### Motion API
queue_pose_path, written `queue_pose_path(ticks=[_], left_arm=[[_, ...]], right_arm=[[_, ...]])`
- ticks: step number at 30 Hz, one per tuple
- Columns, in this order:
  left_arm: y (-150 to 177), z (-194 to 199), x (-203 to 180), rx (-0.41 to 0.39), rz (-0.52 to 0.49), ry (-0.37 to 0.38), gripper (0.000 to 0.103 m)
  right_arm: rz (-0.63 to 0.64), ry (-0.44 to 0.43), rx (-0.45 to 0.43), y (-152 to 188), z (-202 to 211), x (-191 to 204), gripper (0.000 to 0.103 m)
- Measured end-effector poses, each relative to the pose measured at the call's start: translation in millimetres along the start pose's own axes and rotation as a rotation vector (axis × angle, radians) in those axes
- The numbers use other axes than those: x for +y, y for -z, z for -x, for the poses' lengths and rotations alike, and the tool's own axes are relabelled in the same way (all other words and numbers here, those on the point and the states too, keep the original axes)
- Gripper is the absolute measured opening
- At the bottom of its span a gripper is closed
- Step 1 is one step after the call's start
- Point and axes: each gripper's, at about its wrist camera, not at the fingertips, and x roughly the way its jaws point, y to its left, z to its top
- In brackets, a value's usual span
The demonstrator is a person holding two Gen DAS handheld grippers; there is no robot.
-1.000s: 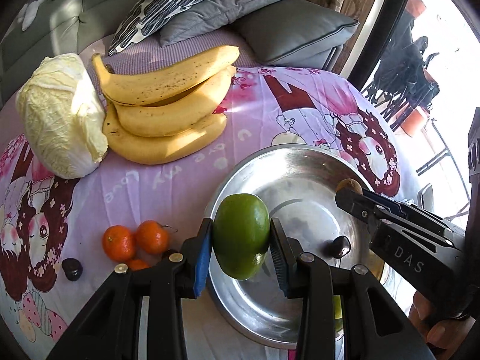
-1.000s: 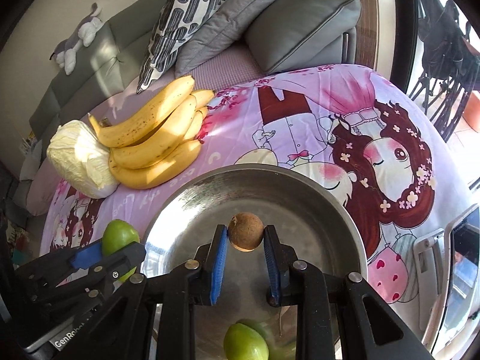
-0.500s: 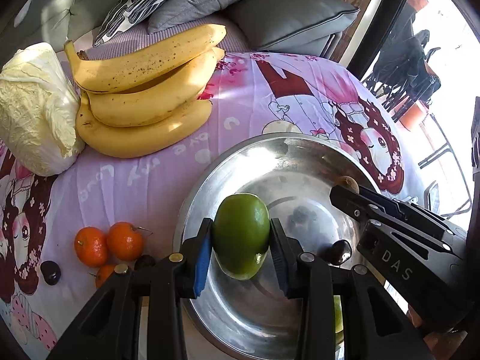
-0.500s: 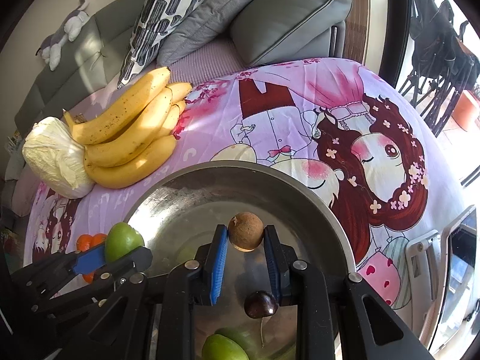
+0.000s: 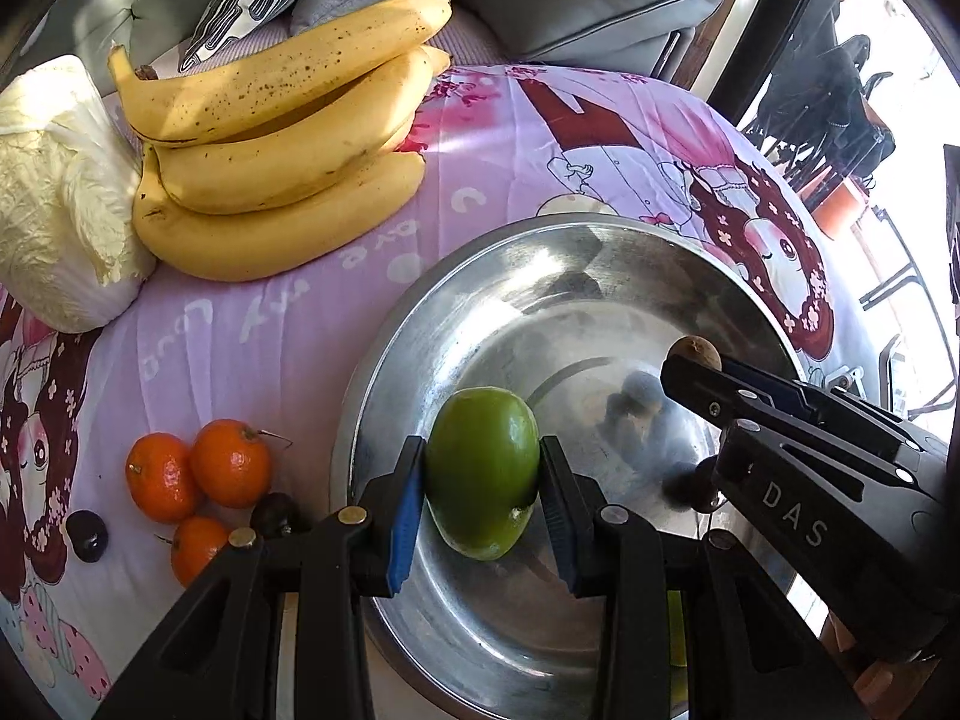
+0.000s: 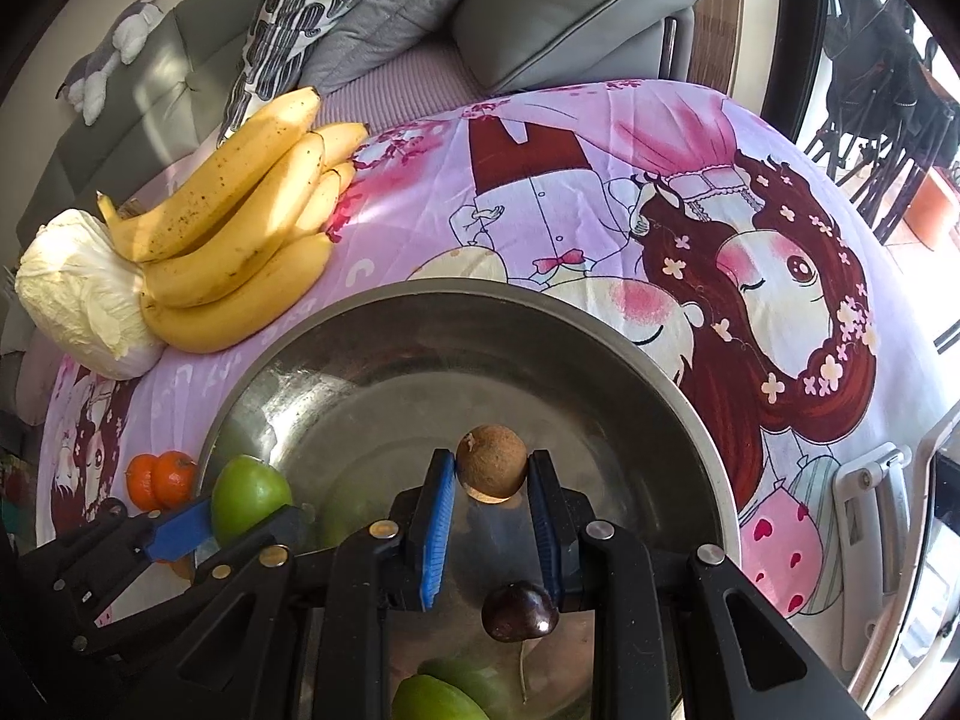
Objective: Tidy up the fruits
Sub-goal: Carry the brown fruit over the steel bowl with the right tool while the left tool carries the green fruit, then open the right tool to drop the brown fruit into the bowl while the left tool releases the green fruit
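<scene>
My left gripper (image 5: pixel 480 480) is shut on a green fruit (image 5: pixel 482 471) and holds it over the near left part of a steel bowl (image 5: pixel 540 252). My right gripper (image 6: pixel 491 480) is shut on a small brown round fruit (image 6: pixel 492 463) over the same bowl (image 6: pixel 660 378). A dark cherry (image 6: pixel 519 611) and another green fruit (image 6: pixel 435 697) lie in the bowl below the right gripper. The left gripper with its green fruit (image 6: pixel 247 498) shows at the left in the right wrist view. The right gripper (image 5: pixel 696 360) shows at the right in the left wrist view.
A bunch of bananas (image 5: pixel 282 138) and a cabbage (image 5: pixel 60 198) lie at the back left on the pink printed cloth (image 5: pixel 540 138). Three tangerines (image 5: pixel 198 474) and two dark cherries (image 5: pixel 87 534) lie left of the bowl. Grey cushions (image 6: pixel 570 6) stand behind.
Both grippers moved forward over the bowl with their fruits still held. The bowl, bananas and cabbage appear closer and further left in view.
</scene>
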Motion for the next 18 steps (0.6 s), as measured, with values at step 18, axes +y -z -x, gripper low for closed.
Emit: queue_pose_path(ticks=[18], left_arm=[[2.2, -8.0, 1.7, 0.030, 0.013, -0.011, 0.039]], right_arm=[[0.002, 0.023, 0.031, 0.6, -8.1, 1.0, 0.027]])
